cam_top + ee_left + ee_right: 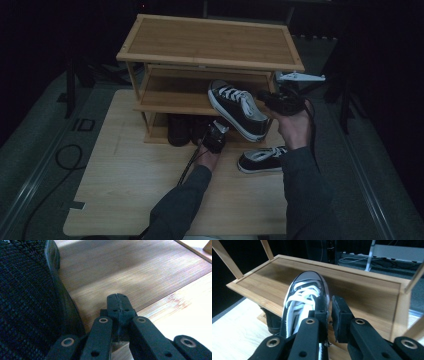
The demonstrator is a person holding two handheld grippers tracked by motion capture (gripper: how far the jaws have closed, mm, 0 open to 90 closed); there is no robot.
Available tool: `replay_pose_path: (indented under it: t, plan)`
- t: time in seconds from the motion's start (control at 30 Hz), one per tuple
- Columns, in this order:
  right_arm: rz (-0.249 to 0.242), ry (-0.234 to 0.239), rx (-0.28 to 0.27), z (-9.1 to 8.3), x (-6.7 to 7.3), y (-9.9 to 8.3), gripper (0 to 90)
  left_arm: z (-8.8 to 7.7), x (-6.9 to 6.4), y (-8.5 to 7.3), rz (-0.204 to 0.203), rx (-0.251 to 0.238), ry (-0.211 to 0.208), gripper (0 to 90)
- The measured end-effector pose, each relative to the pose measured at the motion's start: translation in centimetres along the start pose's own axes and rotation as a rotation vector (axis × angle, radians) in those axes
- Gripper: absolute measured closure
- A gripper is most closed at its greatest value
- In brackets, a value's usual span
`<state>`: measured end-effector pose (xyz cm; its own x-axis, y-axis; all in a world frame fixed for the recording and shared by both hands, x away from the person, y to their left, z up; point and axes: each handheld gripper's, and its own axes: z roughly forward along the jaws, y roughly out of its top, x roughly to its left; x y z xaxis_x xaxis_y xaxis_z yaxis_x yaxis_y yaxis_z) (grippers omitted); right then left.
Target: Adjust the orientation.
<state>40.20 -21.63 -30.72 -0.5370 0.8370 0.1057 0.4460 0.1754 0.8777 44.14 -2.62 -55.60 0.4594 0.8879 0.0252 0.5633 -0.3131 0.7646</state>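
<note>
Two claws, right claw (267, 100) pinching sneaker (235, 107)

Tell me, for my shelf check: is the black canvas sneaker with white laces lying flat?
No, tipped: the black canvas sneaker slants toe-up, gripped by the right gripper.

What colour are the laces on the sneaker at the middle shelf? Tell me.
White laces on a black sneaker; right gripper view shows them best.

Light wood table (125, 190): bears a three-tier bamboo shoe rack (210, 42) at twelve o'clock and one black-and-white sneaker (261, 160) at four o'clock. Rack's bottom tier holds dark shoes (187, 129) (probably a pair; shadowed).
</note>
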Motion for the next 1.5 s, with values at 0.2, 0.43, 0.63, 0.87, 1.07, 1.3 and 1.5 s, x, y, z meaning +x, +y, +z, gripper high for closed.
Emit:
replay_pose_path:
  t: [0.2,0.43,0.63,0.87,1.07,1.3,1.5]
  plan:
    - [-0.006,-0.013,-0.006,-1.1,-0.8,-0.2,81.9,0.0,0.0,0.0,-0.001,-0.001,0.001,90.0]
    - [-0.003,-0.035,0.04,-1.3,-2.1,-1.6,87.4,0.0,0.0,0.0,0.001,-0.001,0.0,90.0]
    - [-0.03,-0.049,0.117,-0.6,-2.4,-3.3,90.0,0.0,0.0,0.0,0.001,0.0,0.0,90.0]
    - [-0.064,-0.029,0.17,-1.1,-1.9,-5.7,89.9,0.0,0.0,0.0,0.0,-0.001,0.0,90.0]
    - [-0.077,-0.013,0.194,-2.5,-1.6,-7.8,90.0,0.0,0.0,0.0,0.001,0.0,0.001,90.0]
    - [-0.108,0.028,0.207,-3.5,-0.5,-9.2,89.9,0.0,0.0,0.0,0.0,0.0,0.001,90.0]
    - [-0.132,0.052,0.214,-4.2,0.6,-9.5,90.0,0.0,0.0,0.0,-0.001,-0.002,0.002,90.0]
